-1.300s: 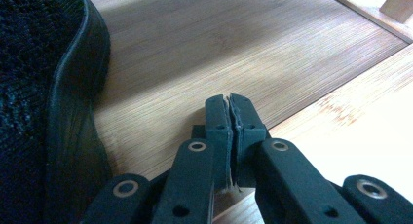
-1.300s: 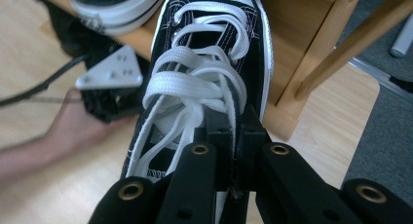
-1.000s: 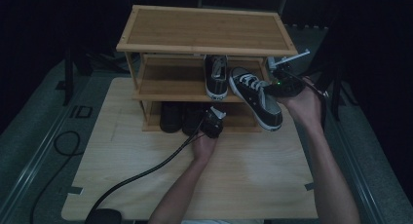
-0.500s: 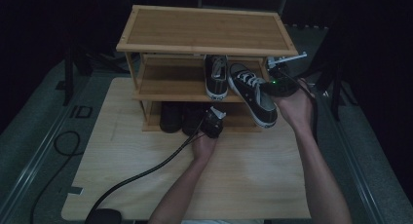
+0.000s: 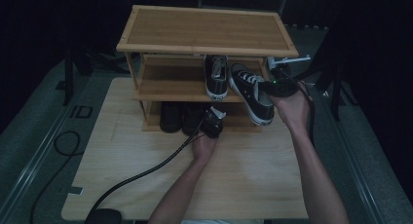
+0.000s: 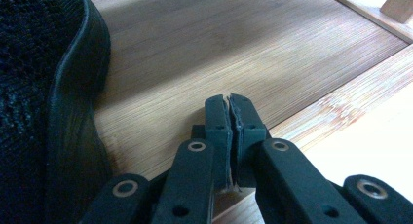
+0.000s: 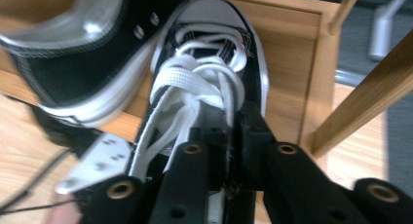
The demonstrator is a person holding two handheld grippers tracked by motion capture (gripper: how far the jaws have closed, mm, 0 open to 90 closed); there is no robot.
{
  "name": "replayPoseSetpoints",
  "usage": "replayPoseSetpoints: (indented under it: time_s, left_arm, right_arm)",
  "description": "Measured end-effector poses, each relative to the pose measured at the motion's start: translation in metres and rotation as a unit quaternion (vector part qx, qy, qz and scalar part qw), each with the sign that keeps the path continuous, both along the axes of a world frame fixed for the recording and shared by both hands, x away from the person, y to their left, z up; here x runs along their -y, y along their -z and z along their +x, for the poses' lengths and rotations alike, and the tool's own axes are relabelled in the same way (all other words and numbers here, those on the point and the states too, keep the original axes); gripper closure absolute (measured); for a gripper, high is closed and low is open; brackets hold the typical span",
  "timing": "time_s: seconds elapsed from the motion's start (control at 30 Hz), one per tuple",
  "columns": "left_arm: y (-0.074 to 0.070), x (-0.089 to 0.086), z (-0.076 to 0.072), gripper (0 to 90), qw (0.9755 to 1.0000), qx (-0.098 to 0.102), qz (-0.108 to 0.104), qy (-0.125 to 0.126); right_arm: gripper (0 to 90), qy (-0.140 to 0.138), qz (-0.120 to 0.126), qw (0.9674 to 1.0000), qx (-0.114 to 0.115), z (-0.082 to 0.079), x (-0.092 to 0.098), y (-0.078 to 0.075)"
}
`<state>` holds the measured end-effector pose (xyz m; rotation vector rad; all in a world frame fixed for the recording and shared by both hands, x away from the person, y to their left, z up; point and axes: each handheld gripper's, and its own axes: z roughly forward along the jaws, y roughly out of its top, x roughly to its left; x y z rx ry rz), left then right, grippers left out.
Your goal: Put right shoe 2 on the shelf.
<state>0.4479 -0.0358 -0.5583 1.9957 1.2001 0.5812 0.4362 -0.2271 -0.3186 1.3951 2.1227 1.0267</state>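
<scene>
At the right end of the wooden rack's [image 5: 204,31] middle shelf, we saw the right gripper [image 5: 280,87] holding a black sneaker with white laces [image 5: 251,90] by its collar, toe onto the shelf and heel overhanging the front edge. Its jaws had just been easing apart, yet the sneaker sat between them, pads pressing. A second sneaker [image 5: 215,75] stood just beside. The left gripper [image 5: 213,122], jaws together and empty, rested at the bottom shelf near a dark shoe [image 6: 44,112].
</scene>
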Motion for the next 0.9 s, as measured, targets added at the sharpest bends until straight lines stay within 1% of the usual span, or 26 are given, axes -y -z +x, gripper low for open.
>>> replayPoseSetpoints:
  time_s: [0.03,0.17,0.27,0.33,0.4,0.43,0.5,0.53,0.6,0.7,0.83,0.9]
  left_arm:
    - [0.000,0.000,0.000,87.4,1.0000,0.001,0.000,0.000]
    - [0.000,0.000,0.000,87.3,1.0000,0.000,0.001,-0.001]
    - [0.000,0.000,0.000,87.2,1.0000,0.000,0.001,-0.001]
    - [0.000,0.000,0.000,87.2,1.0000,0.000,0.001,-0.001]
    - [0.000,0.000,0.000,87.1,1.0000,0.000,0.001,-0.001]
    - [0.000,0.000,0.000,87.1,1.0000,0.000,0.001,-0.001]
    - [0.000,0.000,0.000,87.2,1.0000,0.000,0.001,-0.001]
    - [0.000,0.000,0.000,87.2,1.0000,0.000,0.001,-0.001]
    - [0.000,0.000,0.000,87.3,1.0000,0.000,0.001,-0.001]
    - [0.000,0.000,0.000,87.3,1.0000,0.000,0.001,-0.001]
    - [0.000,0.000,0.000,87.2,1.0000,0.000,0.001,-0.001]
    - [0.000,0.000,0.000,87.3,1.0000,0.000,0.001,-0.001]
  right_arm:
    - [78.7,-0.002,0.010,0.9999,-0.002,0.000,0.003,-0.001]
    - [71.0,-0.009,0.005,0.9999,0.005,-0.004,0.008,-0.003]
    - [65.5,-0.016,0.015,0.9997,0.011,-0.009,0.013,-0.009]
    - [63.7,-0.017,0.016,0.9996,0.013,-0.011,0.015,-0.010]
    - [62.0,-0.026,0.020,0.9993,0.019,-0.016,0.017,-0.015]
    - [62.0,-0.026,0.020,0.9993,0.019,-0.016,0.017,-0.015]
    - [60.1,-0.037,0.020,0.9988,0.024,-0.021,0.018,-0.018]
    - [59.8,-0.045,0.015,0.9984,0.031,-0.023,0.019,-0.019]
    - [59.9,-0.047,0.006,0.9980,0.042,-0.027,0.021,-0.020]
    - [62.6,-0.047,0.004,0.9980,0.043,-0.032,0.024,-0.022]
    - [74.1,-0.041,-0.012,0.9984,0.036,-0.033,0.028,-0.023]
    - [82.5,-0.036,-0.019,0.9986,0.034,-0.034,0.031,-0.023]
